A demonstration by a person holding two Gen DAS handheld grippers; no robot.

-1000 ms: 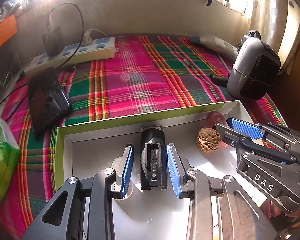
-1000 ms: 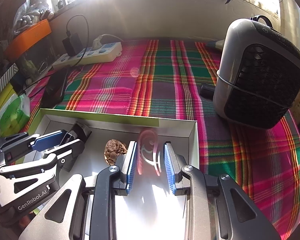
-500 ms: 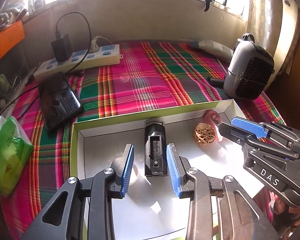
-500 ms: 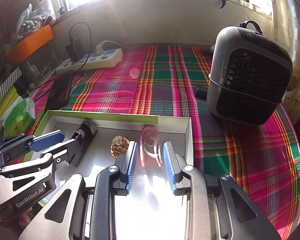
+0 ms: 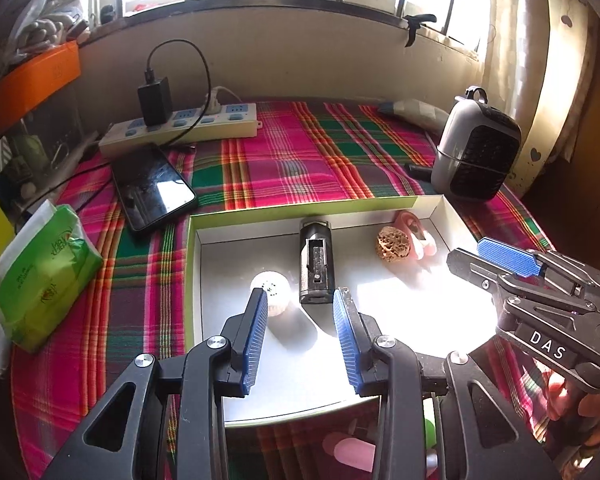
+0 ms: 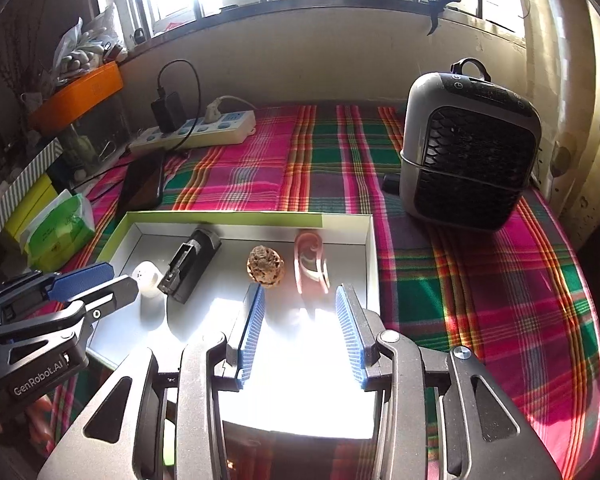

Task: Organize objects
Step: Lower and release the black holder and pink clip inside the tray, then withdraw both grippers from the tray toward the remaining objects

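On the pink, green and red plaid cloth (image 5: 300, 160), going left to right in the left wrist view: a green plastic pack of tissues (image 5: 40, 276) at nine o'clock, a black smartphone (image 5: 152, 188) lying flat at ten o'clock, and behind it a white power strip (image 5: 188, 126) with a black charger plugged in. At the centre lies a shallow white cardboard tray with a green outer rim (image 5: 260, 212). Inside it, left to right, are a small white perforated ball (image 5: 274, 286), a black rectangular clip-like holder (image 5: 316, 264) lying lengthwise, a brown wrinkled walnut (image 5: 393, 245) and a pink plastic hair clip (image 5: 414, 232) in the tray's far right corner at one o'clock. A grey portable heater with a black grille (image 5: 476, 152) stands on the cloth at two o'clock, beyond the tray

The left gripper (image 5: 300, 322) hovers over the near part of the tray with its blue pads moderately apart and nothing between them; the black holder lies just ahead of the tips. The right gripper (image 6: 300, 312) is opening, its jaws moderately spread and empty, with the pink clip resting on the tray floor just ahead of them at twelve o'clock, the walnut beside it at eleven
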